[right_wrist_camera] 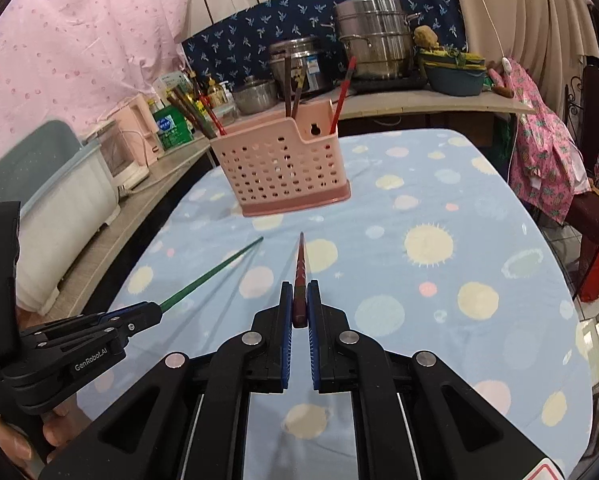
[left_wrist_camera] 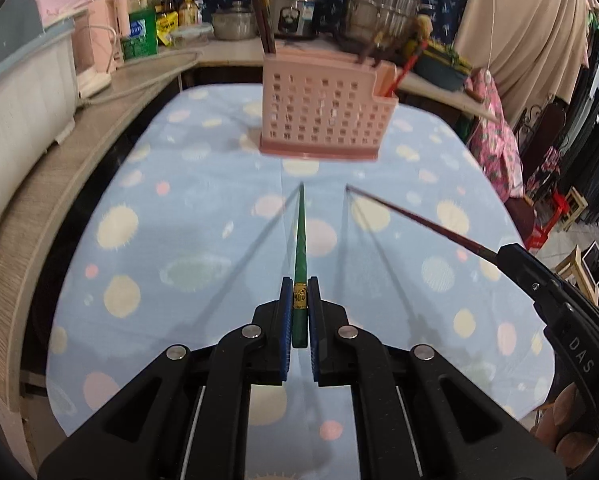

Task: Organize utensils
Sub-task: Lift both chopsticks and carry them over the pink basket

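My left gripper (left_wrist_camera: 299, 286) is shut on a green chopstick (left_wrist_camera: 300, 240) that points forward above the table toward the pink perforated utensil holder (left_wrist_camera: 323, 114). My right gripper (right_wrist_camera: 300, 290) is shut on a dark red chopstick (right_wrist_camera: 300, 264), also pointing at the holder (right_wrist_camera: 283, 168). Each gripper shows in the other's view: the right gripper (left_wrist_camera: 503, 254) with its red chopstick (left_wrist_camera: 419, 224), the left gripper (right_wrist_camera: 151, 314) with its green chopstick (right_wrist_camera: 215, 270). The holder stands upright and holds several brown and red chopsticks (right_wrist_camera: 341, 96).
The table wears a light blue cloth with pastel dots (right_wrist_camera: 439, 248). A counter behind holds steel pots (right_wrist_camera: 373, 36), bottles (right_wrist_camera: 171, 124) and a blue basin (right_wrist_camera: 455, 76). A white and grey bin (left_wrist_camera: 23, 92) stands at the left. Pink cloth (right_wrist_camera: 543, 148) hangs at the right.
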`<state>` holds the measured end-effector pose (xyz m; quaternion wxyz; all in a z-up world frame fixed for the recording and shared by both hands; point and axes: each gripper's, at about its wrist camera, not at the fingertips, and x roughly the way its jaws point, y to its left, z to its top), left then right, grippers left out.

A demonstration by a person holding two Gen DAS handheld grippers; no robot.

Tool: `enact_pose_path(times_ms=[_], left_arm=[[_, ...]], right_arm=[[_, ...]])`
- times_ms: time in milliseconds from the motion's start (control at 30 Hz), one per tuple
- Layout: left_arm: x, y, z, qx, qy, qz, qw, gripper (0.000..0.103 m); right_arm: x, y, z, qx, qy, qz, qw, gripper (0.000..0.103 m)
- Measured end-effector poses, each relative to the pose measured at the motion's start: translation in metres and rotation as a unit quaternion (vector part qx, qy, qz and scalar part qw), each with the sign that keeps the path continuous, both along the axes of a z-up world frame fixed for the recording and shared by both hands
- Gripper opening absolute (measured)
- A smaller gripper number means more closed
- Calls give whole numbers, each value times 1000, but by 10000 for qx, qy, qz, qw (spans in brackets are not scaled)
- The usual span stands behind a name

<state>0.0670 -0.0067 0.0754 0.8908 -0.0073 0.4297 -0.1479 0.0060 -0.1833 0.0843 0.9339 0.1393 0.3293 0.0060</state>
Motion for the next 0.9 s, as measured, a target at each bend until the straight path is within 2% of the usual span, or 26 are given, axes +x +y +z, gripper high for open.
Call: enact_pose_path(times_ms=[233,633,900], left_arm=[[21,2,55,-145,-619,84,9979,7],[63,2,119,-406,-1164,156,9922,7],[93,-1,166,-591,-1634,243,9845,7]], right_arm=[[21,-11,47,6,-556,-92,9984,7],[61,-21,100,235,-1093,-75,9937,7],[90,-30,144,365,-1622,-176,9859,7]])
